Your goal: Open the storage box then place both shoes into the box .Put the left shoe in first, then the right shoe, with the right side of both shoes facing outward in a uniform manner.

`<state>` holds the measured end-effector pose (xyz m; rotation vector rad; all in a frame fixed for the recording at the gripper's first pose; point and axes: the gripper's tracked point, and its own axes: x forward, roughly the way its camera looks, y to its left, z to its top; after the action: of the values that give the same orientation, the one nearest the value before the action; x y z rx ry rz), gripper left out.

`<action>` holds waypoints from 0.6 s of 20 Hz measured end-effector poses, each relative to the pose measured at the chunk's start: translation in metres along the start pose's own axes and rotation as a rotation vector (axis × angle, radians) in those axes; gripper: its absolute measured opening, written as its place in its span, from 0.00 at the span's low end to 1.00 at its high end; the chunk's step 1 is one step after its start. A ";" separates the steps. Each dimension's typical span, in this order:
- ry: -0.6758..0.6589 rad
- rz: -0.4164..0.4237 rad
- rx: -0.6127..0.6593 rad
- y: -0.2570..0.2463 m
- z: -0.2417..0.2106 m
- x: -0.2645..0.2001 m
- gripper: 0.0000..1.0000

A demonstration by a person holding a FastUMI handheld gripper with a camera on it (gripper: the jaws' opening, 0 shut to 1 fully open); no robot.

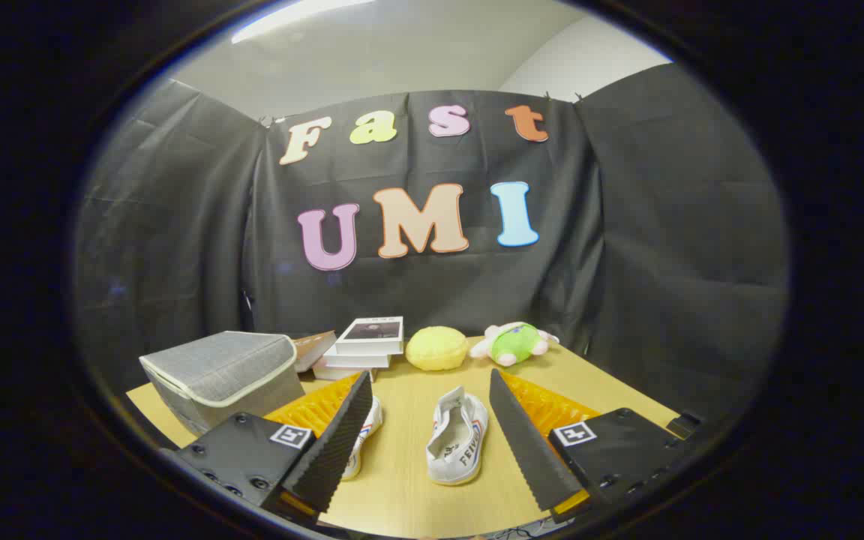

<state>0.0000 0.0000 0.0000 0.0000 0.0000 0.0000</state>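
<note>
- Gripper view: gripper (432,420) is hovering low over the wooden table (402,495), its two ridged fingers (331,439) spread wide apart and gripping nothing.
- Storage box (222,375), grey fabric with a pale trim, is sitting ahead and to the left of the left finger, just beyond it; its lid is lying shut, so the opening step looks not yet done.
- One white shoe (458,436) is lying between the fingers, nearer the right finger, its long axis running roughly along the direction the fingers are pointing, heel opening toward the far side.
- Second white shoe (363,439) is lying partly hidden behind the left finger; which shoe is left and which right I cannot tell.
- Judgement: the coming move is turning on the box lying leftward of the gripper, so the hand is needing to swing left and toward the lid's front edge before any shoe is touched.
- Beyond the shoes, well apart from the fingers: a stack of books (364,341), a yellow round toy (437,348) and a green plush toy (516,343) are resting near the table's far edge.
</note>
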 end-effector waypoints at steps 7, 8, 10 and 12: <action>-0.006 0.044 0.050 0.016 0.006 0.002 0.98; -0.005 0.050 0.049 0.019 0.007 0.002 0.98; -0.001 0.065 0.052 0.024 0.007 0.001 0.98; 0.001 0.082 0.067 0.028 0.008 -0.001 0.98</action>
<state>-0.0005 0.0279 0.0080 0.0665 0.0010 0.0823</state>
